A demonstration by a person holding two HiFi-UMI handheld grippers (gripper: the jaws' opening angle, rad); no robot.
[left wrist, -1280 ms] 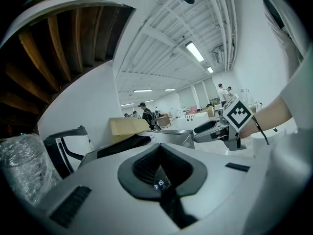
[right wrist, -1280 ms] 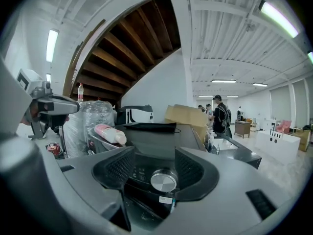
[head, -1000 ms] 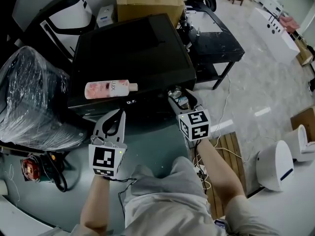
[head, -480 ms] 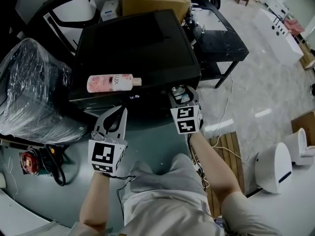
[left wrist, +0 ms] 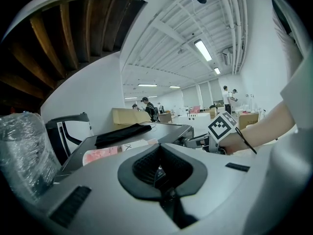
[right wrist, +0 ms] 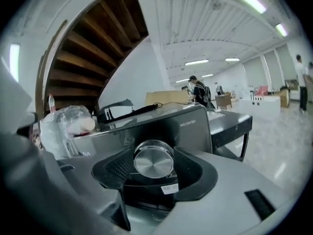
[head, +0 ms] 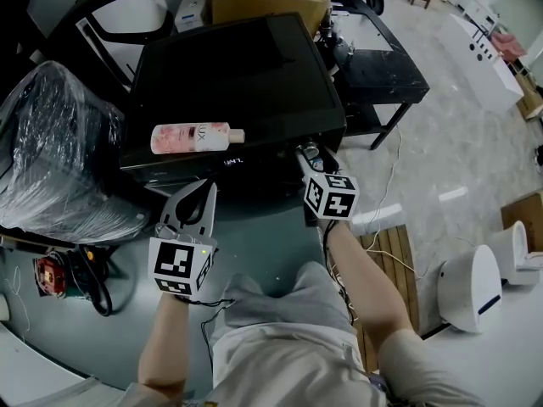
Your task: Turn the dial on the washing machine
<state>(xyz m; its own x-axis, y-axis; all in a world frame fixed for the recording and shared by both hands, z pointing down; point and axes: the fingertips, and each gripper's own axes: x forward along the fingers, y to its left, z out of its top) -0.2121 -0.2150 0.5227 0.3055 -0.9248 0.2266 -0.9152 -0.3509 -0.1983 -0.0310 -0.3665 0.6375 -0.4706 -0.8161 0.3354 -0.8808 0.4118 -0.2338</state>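
Right tongs grip the dial, centred between them.

Head view steeply down; gripper views low, facing washing machine.

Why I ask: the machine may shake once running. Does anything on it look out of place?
Yes: a pink Lux bottle lies on its side atop the washing machine, near its front edge; it could roll off. The right gripper holds the dial.

A pink bottle lies sideways on the black washing machine's top.
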